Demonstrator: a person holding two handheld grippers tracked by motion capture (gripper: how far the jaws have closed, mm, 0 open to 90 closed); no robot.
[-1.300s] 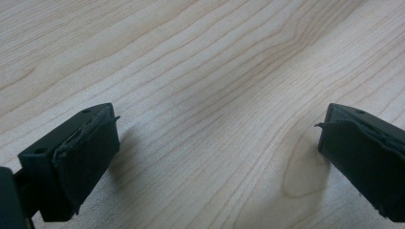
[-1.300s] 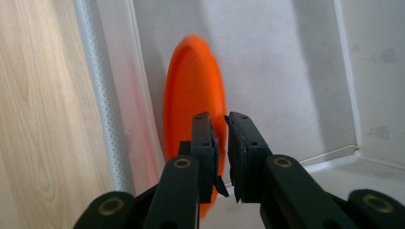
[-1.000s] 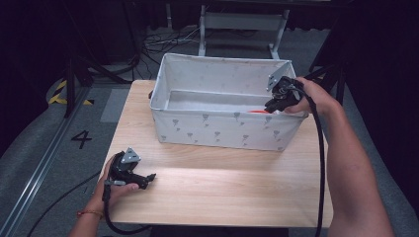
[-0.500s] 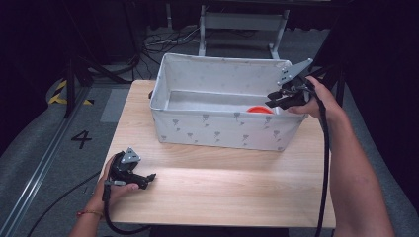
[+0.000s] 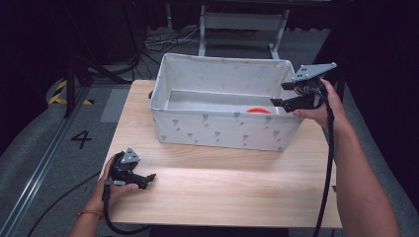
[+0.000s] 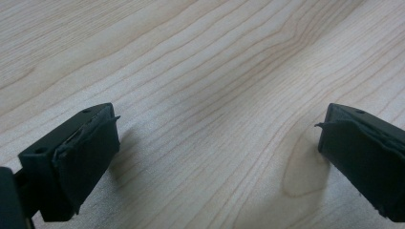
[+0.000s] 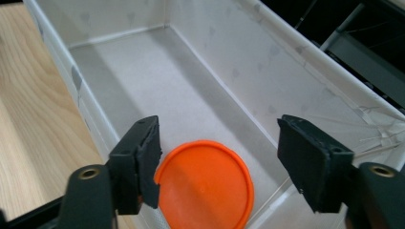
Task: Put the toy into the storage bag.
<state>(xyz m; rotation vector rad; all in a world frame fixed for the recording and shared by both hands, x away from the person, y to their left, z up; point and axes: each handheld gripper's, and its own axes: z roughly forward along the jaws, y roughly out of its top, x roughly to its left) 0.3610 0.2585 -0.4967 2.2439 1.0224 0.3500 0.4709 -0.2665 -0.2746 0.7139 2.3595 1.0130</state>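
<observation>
We see a flat, round orange plastic disc [image 7: 205,183], something like a lid with a raised rim, lying on the floor of a white fabric storage bin [image 5: 163,106] patterned with small grey shapes. The disc rests in the bin's right end, close to the near wall and the right corner; in the high view a sliver of it [image 5: 256,110] peeks over the near wall.

Just above that corner hovers our right gripper [image 7: 219,164], also seen from above at the bin's right rim [image 5: 279,102]. Its jaws have just been opening and now stand well apart, with nothing between the pads; the disc lies free below them.

We judge the disc to be light, stiff and rather smooth, so it could slide on the cloth floor or slip from a loose pinch. Lying flat, it offers little to hold; the best purchase would be across its raised edge, one pad over and one under the rim, perhaps after tipping it against the bin wall.

The bin sits at the far middle of a pale wooden table [image 5: 237,192]. At the near left, well apart from the bin, our left gripper [image 5: 148,178] rests on the tabletop in our left hand [image 5: 116,190], jaws spread wide over bare wood [image 6: 210,86], holding nothing.
</observation>
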